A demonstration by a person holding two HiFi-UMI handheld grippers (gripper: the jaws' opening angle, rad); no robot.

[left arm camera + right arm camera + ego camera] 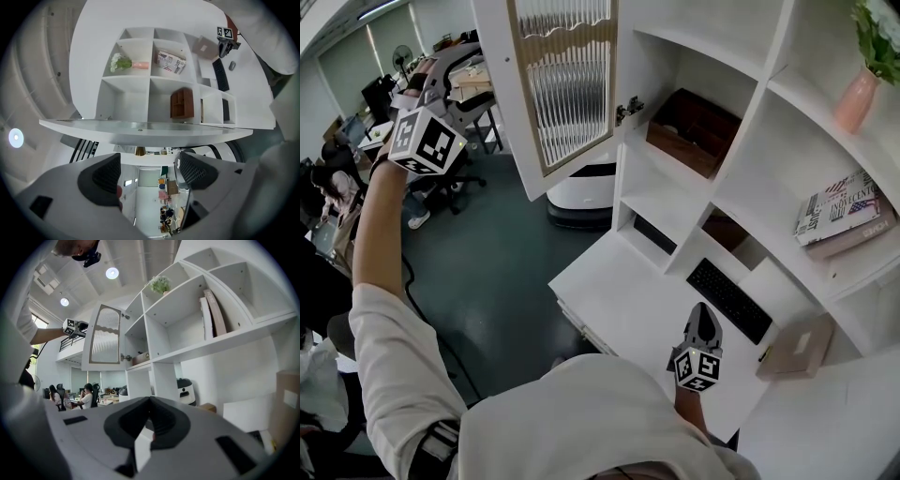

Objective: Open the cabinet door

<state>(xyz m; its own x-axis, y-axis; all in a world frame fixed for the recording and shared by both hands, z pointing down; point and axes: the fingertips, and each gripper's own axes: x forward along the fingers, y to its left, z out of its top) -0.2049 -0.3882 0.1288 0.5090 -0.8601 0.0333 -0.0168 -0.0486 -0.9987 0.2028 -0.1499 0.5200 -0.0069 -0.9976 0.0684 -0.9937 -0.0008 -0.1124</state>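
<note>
Left gripper view: the left gripper has its jaws spread wide with nothing between them. The cabinet door lies edge-on just ahead, clear of both pads. Behind it the shelf unit holds a potted plant and books in separate upper compartments, and a wooden box in a lower one.

Right gripper view: the right gripper has its jaws closed together, holding nothing. The door stands out from the unit, well apart from this gripper.

Head view: the door is swung wide on its hinge, exposing the wooden box's compartment. A keyboard sits in a low recess. Judgement: opening looks complete; only withdrawing the left gripper remains
</note>
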